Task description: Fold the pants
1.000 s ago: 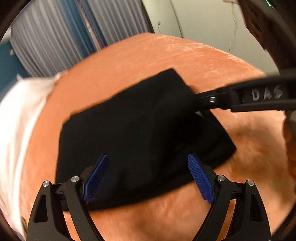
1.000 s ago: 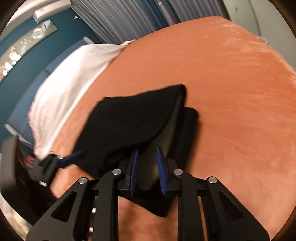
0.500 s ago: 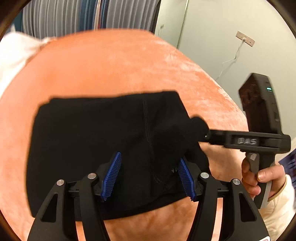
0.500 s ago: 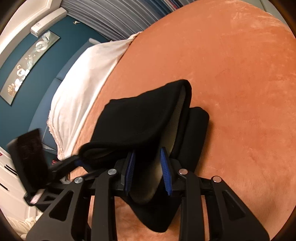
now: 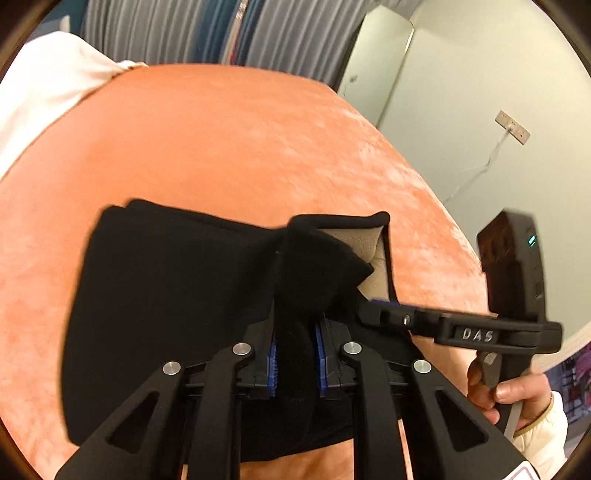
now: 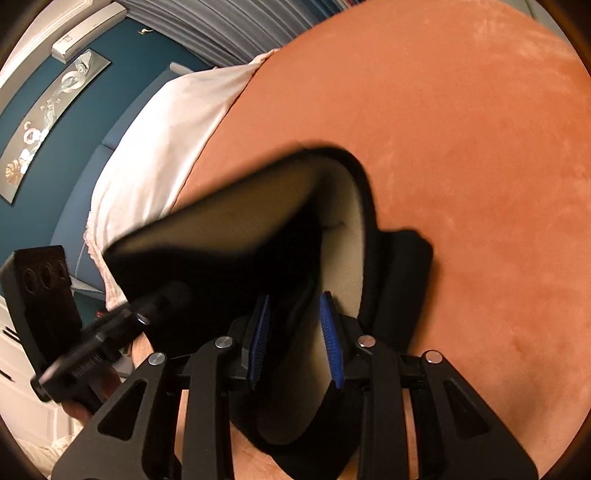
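The black pants (image 5: 166,295) with a pale beige lining lie folded on an orange velvety bed surface (image 5: 221,147). My left gripper (image 5: 295,354) is shut on a bunched fold of the pants at their near edge. My right gripper (image 6: 295,339) is shut on the lifted top layer of the pants (image 6: 229,229), so the beige inside shows. In the left wrist view the right gripper (image 5: 373,310) reaches in from the right, held by a hand (image 5: 517,398). In the right wrist view the left gripper (image 6: 162,302) sits at the left against the raised cloth.
A white sheet (image 6: 159,147) covers the bed beyond the orange cover, also seen in the left wrist view (image 5: 44,81). Grey curtains (image 5: 184,33) and a pale wall with a socket (image 5: 513,127) stand behind. A teal wall carries a picture (image 6: 48,122).
My left gripper has closed from open onto the pants' near edge. My right gripper has lifted the top layer higher, exposing more beige lining. Both grippers have come closer together.
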`<state>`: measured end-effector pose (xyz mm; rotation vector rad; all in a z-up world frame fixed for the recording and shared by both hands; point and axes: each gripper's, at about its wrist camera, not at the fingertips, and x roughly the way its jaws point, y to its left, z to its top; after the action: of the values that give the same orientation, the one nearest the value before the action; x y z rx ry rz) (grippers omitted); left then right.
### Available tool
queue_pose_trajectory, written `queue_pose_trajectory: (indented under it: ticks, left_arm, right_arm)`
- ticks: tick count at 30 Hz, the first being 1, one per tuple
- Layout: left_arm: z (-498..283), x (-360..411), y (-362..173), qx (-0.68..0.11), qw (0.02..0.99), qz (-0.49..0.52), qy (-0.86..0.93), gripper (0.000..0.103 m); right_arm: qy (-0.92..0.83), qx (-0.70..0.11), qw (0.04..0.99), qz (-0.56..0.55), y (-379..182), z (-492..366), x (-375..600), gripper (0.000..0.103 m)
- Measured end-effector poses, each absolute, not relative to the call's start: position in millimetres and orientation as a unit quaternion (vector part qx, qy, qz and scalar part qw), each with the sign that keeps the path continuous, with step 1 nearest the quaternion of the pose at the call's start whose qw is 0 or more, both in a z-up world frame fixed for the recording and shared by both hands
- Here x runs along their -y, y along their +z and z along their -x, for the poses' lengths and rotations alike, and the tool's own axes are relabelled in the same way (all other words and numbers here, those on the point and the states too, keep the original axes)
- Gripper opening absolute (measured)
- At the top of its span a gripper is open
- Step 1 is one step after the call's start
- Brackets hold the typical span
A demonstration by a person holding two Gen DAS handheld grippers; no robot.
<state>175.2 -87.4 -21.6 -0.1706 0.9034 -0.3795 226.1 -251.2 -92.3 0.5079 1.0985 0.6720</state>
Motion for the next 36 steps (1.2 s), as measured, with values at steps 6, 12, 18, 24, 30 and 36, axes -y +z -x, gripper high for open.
queue_pose_trajectory:
  ticks: [6, 12, 18, 24, 30, 36]
  left_arm:
    - [-168.1, 78.2, -6.3, -0.421, 0.886, 0.079, -0.177, 0.014]
    - [-144.2, 71.9, 20.4, -0.39, 0.897, 0.071, -0.196, 0.031]
    - [-140.1, 92.4, -5.4, -0.411, 0.894, 0.011, -0.178, 0.055]
    - [-132.7, 74.5, -19.4, -0.426, 0.89, 0.024, -0.161, 0.055]
    - [-137.2, 45.3, -33.1, -0.436, 0.894, 0.031, -0.1, 0.055]
    - [-128.6, 5.3, -44.2, -0.445, 0.891, 0.05, -0.07, 0.055]
  right_arm:
    - [0.308, -0.498, 0.78, -0.222, -91.2, -237.5, 219.9, 0.041]
    - [0.311, -0.414, 0.813, -0.268, -46.4, -197.5, 254.6, 0.003]
    - [0.236, -0.469, 0.8, -0.29, -116.0, -188.7, 281.5, 0.003]
    - [0.11, -0.414, 0.868, -0.251, -73.1, -140.9, 322.1, 0.01]
    - [0.178, -0.383, 0.877, -0.23, -29.8, -120.5, 285.3, 0.017]
    - [0.123, -0.45, 0.866, -0.181, -92.3, -166.3, 255.7, 0.001]
